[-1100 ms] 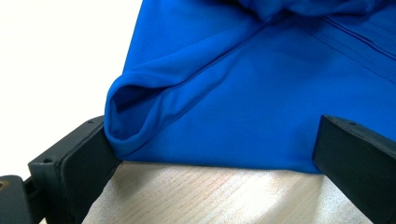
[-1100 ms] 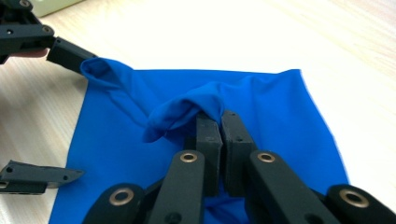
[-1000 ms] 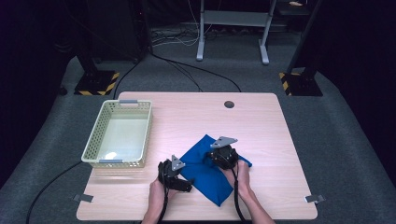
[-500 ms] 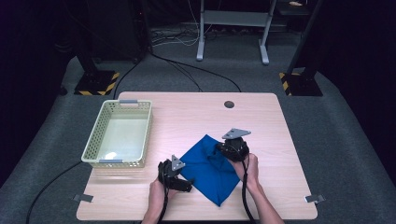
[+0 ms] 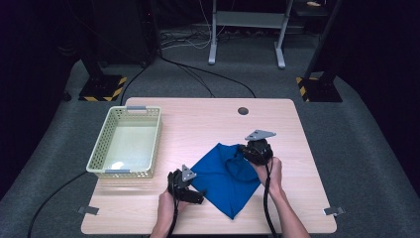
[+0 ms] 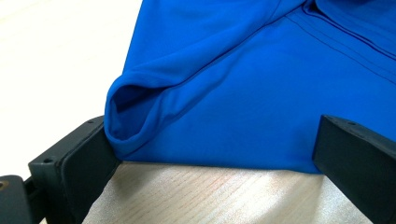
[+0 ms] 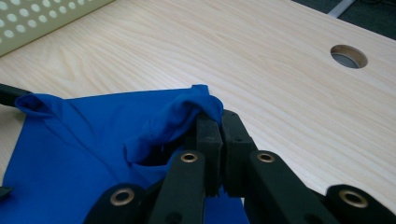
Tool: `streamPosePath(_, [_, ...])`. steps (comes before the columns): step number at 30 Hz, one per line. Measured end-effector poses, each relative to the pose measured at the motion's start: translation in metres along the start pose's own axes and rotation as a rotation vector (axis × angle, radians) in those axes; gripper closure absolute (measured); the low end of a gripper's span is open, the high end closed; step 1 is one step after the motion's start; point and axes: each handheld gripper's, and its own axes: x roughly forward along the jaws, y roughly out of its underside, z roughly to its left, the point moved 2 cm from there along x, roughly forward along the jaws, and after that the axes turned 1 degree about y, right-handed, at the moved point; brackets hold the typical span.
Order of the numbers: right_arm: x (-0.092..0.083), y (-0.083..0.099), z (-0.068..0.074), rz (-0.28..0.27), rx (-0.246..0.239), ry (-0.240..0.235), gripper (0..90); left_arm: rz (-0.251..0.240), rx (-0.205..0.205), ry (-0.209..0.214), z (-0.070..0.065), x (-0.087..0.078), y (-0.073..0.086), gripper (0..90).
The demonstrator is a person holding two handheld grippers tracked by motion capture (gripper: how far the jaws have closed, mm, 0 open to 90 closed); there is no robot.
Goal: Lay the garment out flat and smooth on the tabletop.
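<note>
right gripper (image 7: pixel 212 122) pinched tight on the blue fabric shirt (image 5: pixel 225 178), left gripper (image 5: pixel 190 190) spread wide at its edge, right of the beige plastic basket (image 5: pixel 101 156)

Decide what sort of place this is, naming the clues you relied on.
Probably a lab or recording studio: a lone wooden table on grey carpet, dark surroundings, hazard-striped stand bases and loose floor cables behind it.
</note>
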Motion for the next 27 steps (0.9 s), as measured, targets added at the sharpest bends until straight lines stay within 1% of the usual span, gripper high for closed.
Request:
streamPosePath(5, [0.000,-0.002,-0.006,0.002,0.004,0.011,88.3,0.000,0.000,0.000,0.000,0.000,0.000,0.9])
streamPosePath(7, [-0.001,-0.003,-0.009,0.005,-0.002,0.018,88.2,0.000,0.000,0.000,0.000,0.000,0.000,0.9])
streamPosePath(10, [-0.001,-0.008,-0.015,0.006,-0.005,0.031,88.3,0.000,0.000,0.000,0.000,0.000,0.000,0.9])
streamPosePath(17, [0.000,-0.017,-0.023,0.013,-0.014,0.052,88.3,0.000,0.000,0.000,0.000,0.000,0.000,0.9])
streamPosePath(19, [0.001,-0.021,-0.027,0.017,-0.022,0.069,88.2,0.000,0.000,0.000,0.000,0.000,0.000,0.9])
streamPosePath(22, [0.002,-0.023,-0.030,0.017,-0.019,0.073,88.3,0.000,0.001,0.000,0.000,0.000,0.000,0.9])
streamPosePath(26, [0.006,-0.029,-0.038,0.022,-0.023,0.095,88.2,0.000,0.001,0.000,0.000,0.000,0.000,0.9])
streamPosePath(27, [0.008,-0.030,-0.040,0.025,-0.021,0.094,88.3,0.000,0.001,0.000,0.000,0.000,0.000,0.9])
